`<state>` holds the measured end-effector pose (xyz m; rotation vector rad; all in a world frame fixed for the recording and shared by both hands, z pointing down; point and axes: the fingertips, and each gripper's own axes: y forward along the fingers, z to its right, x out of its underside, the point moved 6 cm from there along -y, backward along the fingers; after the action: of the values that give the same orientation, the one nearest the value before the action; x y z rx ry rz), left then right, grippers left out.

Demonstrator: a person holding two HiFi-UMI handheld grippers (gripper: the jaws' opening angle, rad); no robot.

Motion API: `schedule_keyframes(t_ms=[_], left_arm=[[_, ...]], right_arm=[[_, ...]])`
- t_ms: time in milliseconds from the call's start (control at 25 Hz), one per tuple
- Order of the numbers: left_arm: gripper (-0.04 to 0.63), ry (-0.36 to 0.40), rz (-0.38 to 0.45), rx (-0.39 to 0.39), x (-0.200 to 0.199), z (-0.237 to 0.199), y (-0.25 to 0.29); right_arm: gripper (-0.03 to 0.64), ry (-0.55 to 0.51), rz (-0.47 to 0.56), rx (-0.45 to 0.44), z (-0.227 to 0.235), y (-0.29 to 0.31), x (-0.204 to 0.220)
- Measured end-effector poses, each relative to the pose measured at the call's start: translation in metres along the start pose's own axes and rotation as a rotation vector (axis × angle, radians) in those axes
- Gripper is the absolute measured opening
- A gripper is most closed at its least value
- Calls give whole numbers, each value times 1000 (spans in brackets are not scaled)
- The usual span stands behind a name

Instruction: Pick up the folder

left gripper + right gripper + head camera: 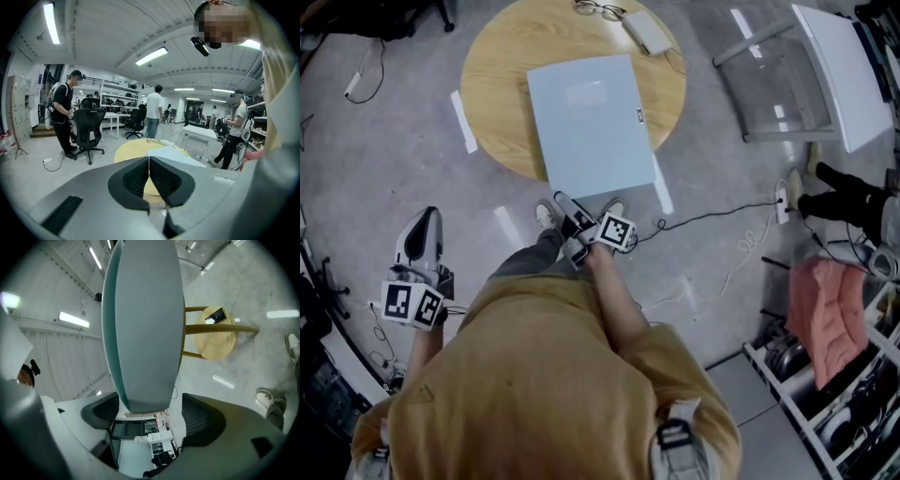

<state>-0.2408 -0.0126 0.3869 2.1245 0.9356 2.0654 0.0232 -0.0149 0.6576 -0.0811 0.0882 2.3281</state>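
A grey floor bears a round wooden desk (492,84). The flat, pale blue-grey folder (591,122) lies on it, its near edge jutting past the rim. That edge sits between the wide-spread jaws of the right tool (570,214), unclamped. The left tool (425,225), well apart, is pressed together, empty.

We can read no words, numbers or brand names anywhere. The folder (591,122) carries a small dark tag (637,115) near its right edge, too small for us to make out. The left gripper (424,225) and the right gripper (566,204) each bear square black-and-white marker patterns on their cubes, with no letters or digits.
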Motion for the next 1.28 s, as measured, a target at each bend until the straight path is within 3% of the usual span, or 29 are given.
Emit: schedule_keyframes(t_ms=[560, 920, 1280], left_arm=[[6, -14, -41, -22, 10, -14, -7], [6, -28, -39, -7, 14, -16, -2], [6, -53, -47, 4, 22, -21, -4]], right_arm=[[376, 79, 100, -35, 5, 30, -6], [359, 8, 95, -9, 1, 33, -3], [310, 8, 84, 0, -6, 13, 16]])
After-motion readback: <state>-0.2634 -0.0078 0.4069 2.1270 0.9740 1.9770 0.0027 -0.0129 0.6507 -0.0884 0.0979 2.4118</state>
